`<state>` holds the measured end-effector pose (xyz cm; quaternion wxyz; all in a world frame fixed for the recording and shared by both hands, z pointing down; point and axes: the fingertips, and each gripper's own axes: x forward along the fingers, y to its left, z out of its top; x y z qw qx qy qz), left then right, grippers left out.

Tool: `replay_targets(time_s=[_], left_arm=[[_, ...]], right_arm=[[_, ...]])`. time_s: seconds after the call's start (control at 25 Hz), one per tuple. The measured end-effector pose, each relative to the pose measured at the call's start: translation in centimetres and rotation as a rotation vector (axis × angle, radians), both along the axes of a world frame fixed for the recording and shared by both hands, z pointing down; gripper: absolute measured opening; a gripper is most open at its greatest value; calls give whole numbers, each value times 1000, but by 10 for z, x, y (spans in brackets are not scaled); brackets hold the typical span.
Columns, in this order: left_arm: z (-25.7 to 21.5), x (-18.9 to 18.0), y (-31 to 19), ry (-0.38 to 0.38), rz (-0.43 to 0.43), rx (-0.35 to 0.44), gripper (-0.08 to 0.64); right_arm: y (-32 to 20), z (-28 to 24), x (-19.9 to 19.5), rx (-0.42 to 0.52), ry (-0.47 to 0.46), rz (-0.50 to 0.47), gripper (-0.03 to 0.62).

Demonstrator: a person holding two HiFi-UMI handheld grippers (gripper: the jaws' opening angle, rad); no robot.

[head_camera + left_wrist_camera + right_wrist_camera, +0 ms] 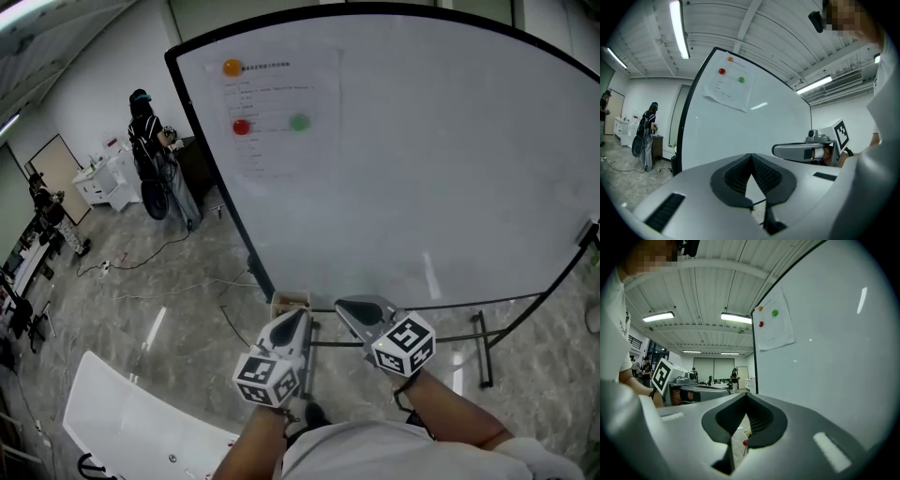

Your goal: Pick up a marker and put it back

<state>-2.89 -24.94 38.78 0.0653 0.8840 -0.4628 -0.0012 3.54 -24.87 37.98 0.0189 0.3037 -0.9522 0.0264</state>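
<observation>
No marker shows clearly in any view. A big whiteboard stands in front of me, and a small open box sits at its lower left edge. My left gripper and right gripper are held side by side, level, just below the board. Both look shut with nothing between their fingers. In the left gripper view the pads meet at the tip. The right gripper view shows its pads closed too. Through the gap under them I see the box and a small red knob.
A sheet of paper hangs on the board under orange, red and green magnets. The board's stand legs reach out over the floor. A person in black stands at the far left, with cables on the floor nearby. A white table is at lower left.
</observation>
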Motion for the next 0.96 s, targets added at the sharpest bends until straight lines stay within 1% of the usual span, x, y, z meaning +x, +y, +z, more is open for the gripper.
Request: replay_targets(time_s=[0.32,0.96], left_arm=[[-17,22,18,0,17,36,5],[-29,33,29,-9,14,53,5]], right_arm=[[22,-21,17,44,-18,14,2],[31,-32,34,55,-27,20,2]])
